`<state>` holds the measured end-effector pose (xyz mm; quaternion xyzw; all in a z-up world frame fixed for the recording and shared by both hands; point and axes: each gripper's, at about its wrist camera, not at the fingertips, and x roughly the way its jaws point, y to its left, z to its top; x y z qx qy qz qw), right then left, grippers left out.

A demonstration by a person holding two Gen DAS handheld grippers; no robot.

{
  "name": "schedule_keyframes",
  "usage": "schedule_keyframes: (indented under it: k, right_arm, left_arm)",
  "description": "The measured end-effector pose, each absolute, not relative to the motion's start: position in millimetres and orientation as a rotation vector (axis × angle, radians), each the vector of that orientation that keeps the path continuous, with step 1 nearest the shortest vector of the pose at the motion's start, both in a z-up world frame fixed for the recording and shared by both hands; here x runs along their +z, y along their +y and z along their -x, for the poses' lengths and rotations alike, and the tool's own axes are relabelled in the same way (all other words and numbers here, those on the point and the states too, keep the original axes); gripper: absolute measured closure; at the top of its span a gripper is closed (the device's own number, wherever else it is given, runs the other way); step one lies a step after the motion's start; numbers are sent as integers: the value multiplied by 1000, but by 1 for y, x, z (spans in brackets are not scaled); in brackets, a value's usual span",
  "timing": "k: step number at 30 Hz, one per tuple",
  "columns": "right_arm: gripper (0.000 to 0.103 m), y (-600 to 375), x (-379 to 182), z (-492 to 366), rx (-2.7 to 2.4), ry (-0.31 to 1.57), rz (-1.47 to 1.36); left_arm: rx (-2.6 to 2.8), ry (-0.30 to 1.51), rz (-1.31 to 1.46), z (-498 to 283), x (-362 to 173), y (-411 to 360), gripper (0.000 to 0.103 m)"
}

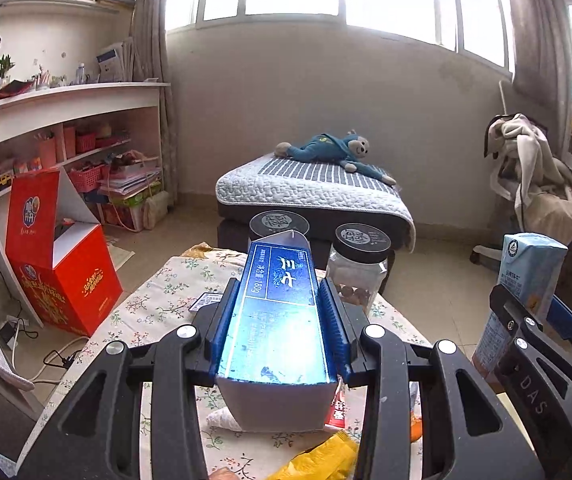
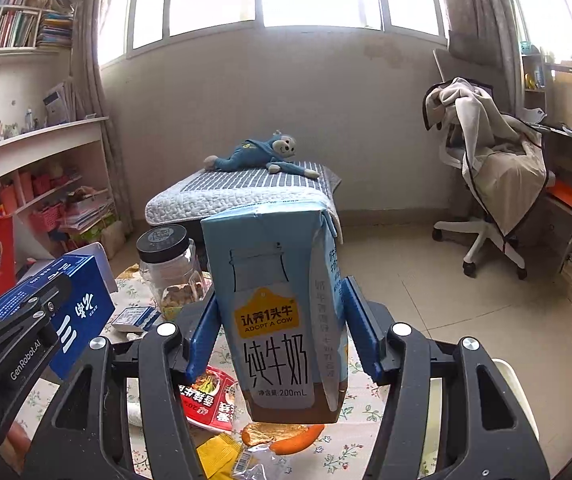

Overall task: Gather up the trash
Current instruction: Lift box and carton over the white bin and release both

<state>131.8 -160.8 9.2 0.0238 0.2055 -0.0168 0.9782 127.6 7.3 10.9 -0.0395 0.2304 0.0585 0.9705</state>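
my left gripper (image 1: 282, 304) is clamped on the blue box (image 1: 282, 300), lifted above the floral table (image 1: 158, 300). my right gripper (image 2: 280, 320) is clamped on the milk carton (image 2: 278, 312), over the orange peel (image 2: 282, 436) and wrappers (image 2: 206, 396).

A blue toothpaste box (image 1: 282, 312) is clamped lengthwise between the blue pads of the left hand-held gripper (image 1: 282, 300), raised above the floral-clothed worktop (image 1: 154, 304). A milk carton (image 1: 525, 276) is held upright by the right hand-held gripper (image 1: 533, 320). Two black-lidded jars (image 1: 359, 264) are seen beyond.
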Motion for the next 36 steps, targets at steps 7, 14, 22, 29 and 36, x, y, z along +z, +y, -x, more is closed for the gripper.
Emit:
schedule_keyframes:
  k: [7,14,22,29,36]
  right_arm:
    - [48,-187,14,-122,-93,400,-62]
    - [48,-223,15,-112,-168,399,-83]
    - [48,-270,11,-106,-286,429,-113]
    - [46,-315,6,-98,-391,459,-178]
    - [16,-363,12,-76,-533,396,-245]
  left_arm:
    - [65,448,68,-122,15,-28,63]
    - [16,443,46,-117,15,-60,63]
    - [-30,457,19,-114,9,-88,63]
    - [-90,470,-36,-109,-1,-120,63]
    - [-168,523,-34,-109,-15,-164,63]
